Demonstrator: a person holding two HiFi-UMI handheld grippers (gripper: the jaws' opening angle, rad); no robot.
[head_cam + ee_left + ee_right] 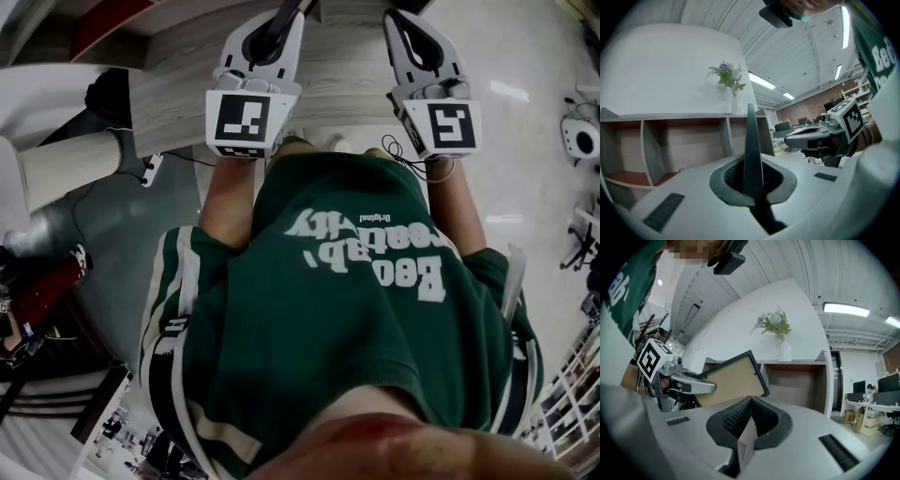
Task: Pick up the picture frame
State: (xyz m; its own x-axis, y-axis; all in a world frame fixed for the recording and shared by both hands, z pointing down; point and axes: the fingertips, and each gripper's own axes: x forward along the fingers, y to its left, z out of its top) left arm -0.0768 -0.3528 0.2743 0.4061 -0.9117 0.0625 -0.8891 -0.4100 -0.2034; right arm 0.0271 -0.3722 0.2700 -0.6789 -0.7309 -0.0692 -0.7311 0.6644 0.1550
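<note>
The picture frame (733, 377), black rimmed with a tan back, hangs tilted in the air in front of the shelf unit. My left gripper (708, 387) is shut on its lower left edge. In the left gripper view the frame (751, 126) shows edge-on as a thin dark blade rising out of the shut left gripper (752, 161). In the head view the left gripper (272, 42) and the right gripper (412, 28) point away from me, side by side. My right gripper (750, 403) is shut on a thin pale card (746, 442). It stands to the right of the frame, apart from it.
A wooden shelf unit (679, 140) with open compartments stands ahead, with a glass vase of flowers (782, 336) on top. A white wall rises behind it. Office desks and chairs (874, 404) fill the far right. My green shirt (356, 309) covers most of the head view.
</note>
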